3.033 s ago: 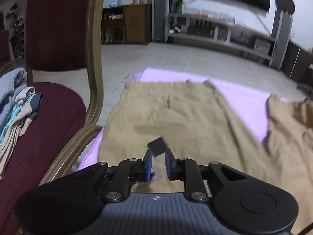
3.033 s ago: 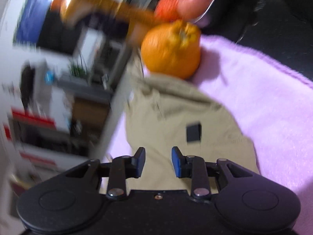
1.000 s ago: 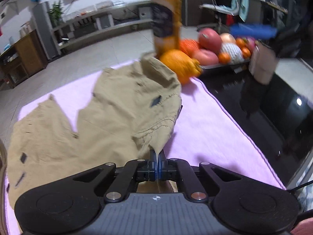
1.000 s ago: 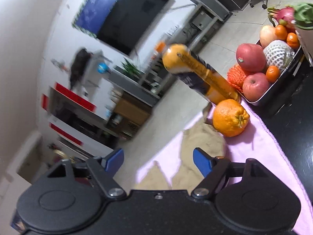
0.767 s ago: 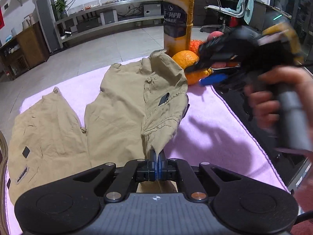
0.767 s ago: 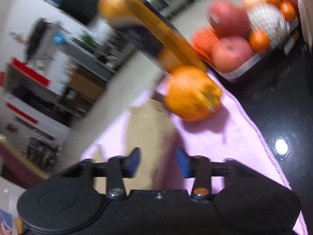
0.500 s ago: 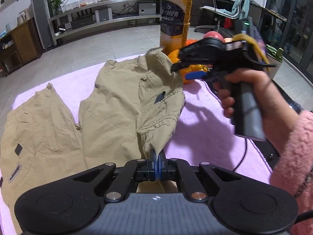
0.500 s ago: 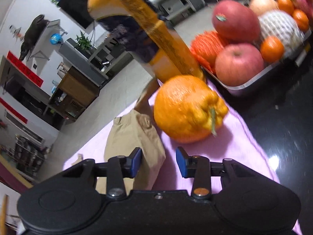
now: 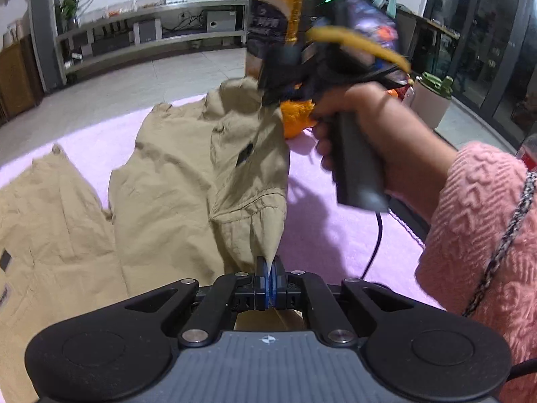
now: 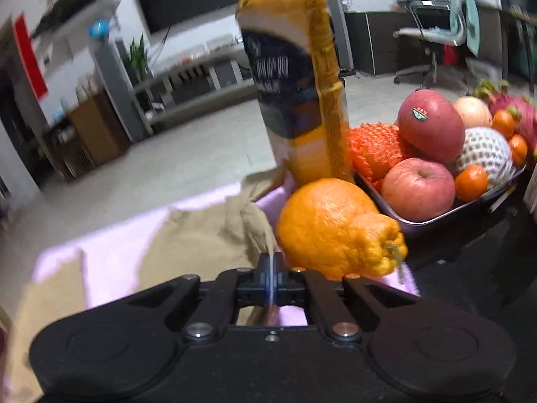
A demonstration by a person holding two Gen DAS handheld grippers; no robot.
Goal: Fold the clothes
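1. From the left wrist: the left hand-held gripper point(image 9: 269, 280) is clamped on the near corner of the tan trousers point(image 9: 174, 181), whose raised edge runs straight away to the right hand-held gripper point(image 9: 268, 95) pinching the far corner beside the orange point(image 9: 297, 117); the rest lies left on the pink blanket point(image 9: 322, 231), so the fold likely goes leftward
2. From the right wrist: pads together on tan cloth just left of the orange and bottle point(image 10: 295, 77); the fruit tray point(image 10: 446, 215) sits right, so the fruit crowds this grip

Juice bottle point(image 10: 295, 77) behind orange point(image 10: 335, 228); fruit tray point(image 10: 446, 215) beside.
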